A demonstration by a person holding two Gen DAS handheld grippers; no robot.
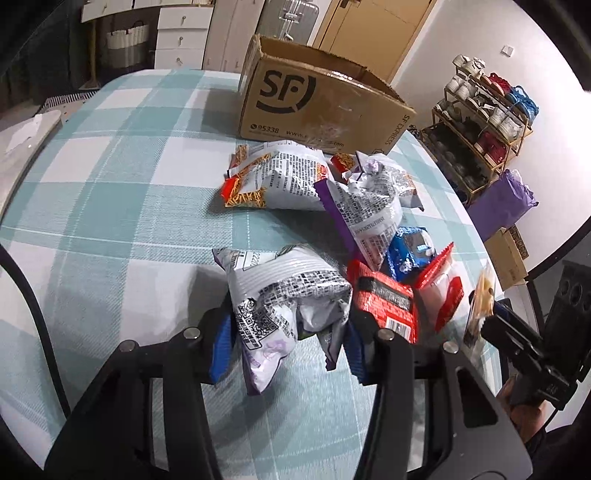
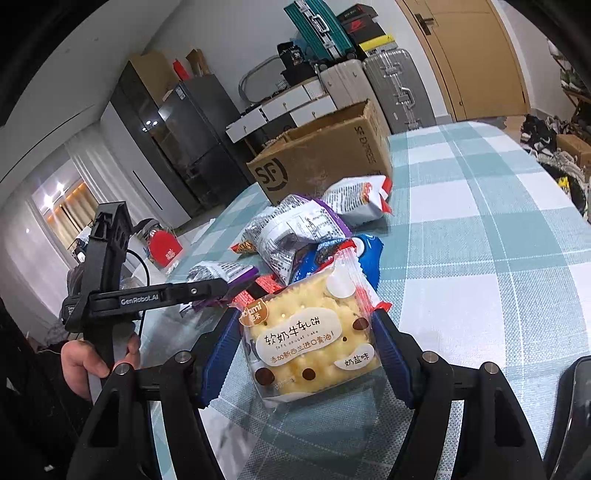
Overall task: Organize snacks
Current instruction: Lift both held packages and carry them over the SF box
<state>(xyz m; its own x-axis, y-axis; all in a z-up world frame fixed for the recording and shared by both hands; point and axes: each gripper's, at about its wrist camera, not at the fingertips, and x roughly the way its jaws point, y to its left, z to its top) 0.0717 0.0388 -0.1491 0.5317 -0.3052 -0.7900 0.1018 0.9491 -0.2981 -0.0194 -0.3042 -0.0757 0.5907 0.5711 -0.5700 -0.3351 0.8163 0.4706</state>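
silver and purple, crinkly and shiny, that is the chip bag [image 1: 284, 314] your left gripper [image 1: 284, 347] has clamped between its blue pads. it has tiny black print and a square code on it, and its bottom end hangs just over the surface [image 1: 110, 192].

your right gripper [image 2: 306, 354] squeezes a clear cracker pack [image 2: 314, 332] from both sides. you can see pale yellow square crackers inside, with brown dots and white bubbles with writing on the front.

the other snacks lie in a pile near the middle of the surface: a silver noodle snack bag [image 1: 273, 173] with red and orange edges, another crumpled purple bag [image 1: 365, 206], a small blue cookie pack [image 1: 410, 251] and a red packet [image 1: 384, 299]. some of them lie on top of each other.

behind the pile stands an open brown cardboard box [image 1: 317, 103] with big black letters on its side.

the surface has a cloth with light green and white squares. around it you have a shoe rack [image 1: 484, 122] by the white wall, white drawers [image 1: 181, 33], suitcases [image 2: 391, 85] and a tan door [image 2: 476, 55].
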